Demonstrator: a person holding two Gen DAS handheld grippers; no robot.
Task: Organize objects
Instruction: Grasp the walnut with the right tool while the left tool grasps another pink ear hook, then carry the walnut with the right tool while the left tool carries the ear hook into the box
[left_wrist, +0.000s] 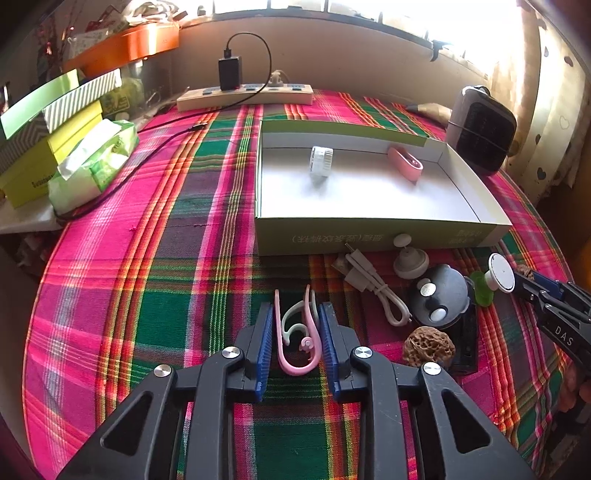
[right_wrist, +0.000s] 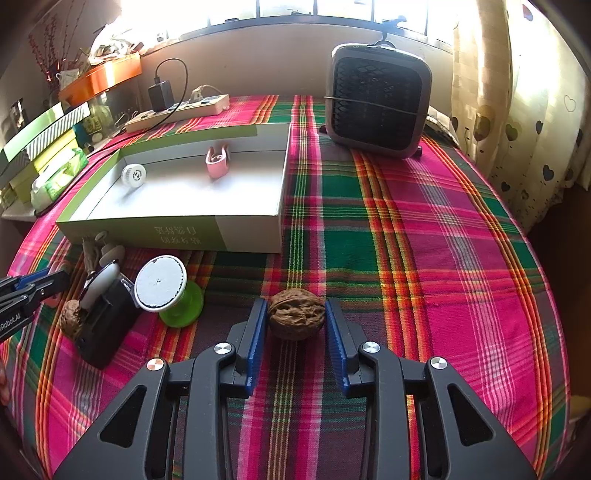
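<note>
1. Far left edge of the table: stack of boxes (left_wrist: 48, 125) and a green tissue pack (left_wrist: 92, 162) beside it; black cable (left_wrist: 122, 177) runs from there to the charger (left_wrist: 229, 73) plugged into the power strip (left_wrist: 245, 95) at the back edge.
2. Plaid tablecloth (left_wrist: 147, 258) covers the table.
3. Left gripper (left_wrist: 297, 332), near edge: fingers narrow, blue pads (left_wrist: 266, 332) bracketing the pink ear hook (left_wrist: 295, 354) and pale ear hook (left_wrist: 295, 321). Pink loop touches or nearly touches both pads; cannot tell if it is lifted off the cloth.
4. Open box (left_wrist: 369, 232), middle of table toward back: white round piece (left_wrist: 320, 161) near its back wall left, pink case (left_wrist: 404, 162) near its back wall right.
5. Just in front of box's near wall: white cable (left_wrist: 373, 288), white knob piece (left_wrist: 408, 258), dark round gadget (left_wrist: 439, 295), brown walnut (left_wrist: 428, 347) beside a black block (left_wrist: 467, 339).
6. White disc on green base (right_wrist: 166, 291), tilted, right of the black block.
7. Right gripper (right_wrist: 296, 321), near edge: fingers narrow, second walnut (right_wrist: 296, 314) between blue pads (right_wrist: 258, 332), both pads at its sides; it sits low over the cloth, lift cannot be told.
8. Heater (right_wrist: 376, 99), back right corner of table, upright, well apart from box.
9. Curtain (right_wrist: 517, 129) along right edge.
</note>
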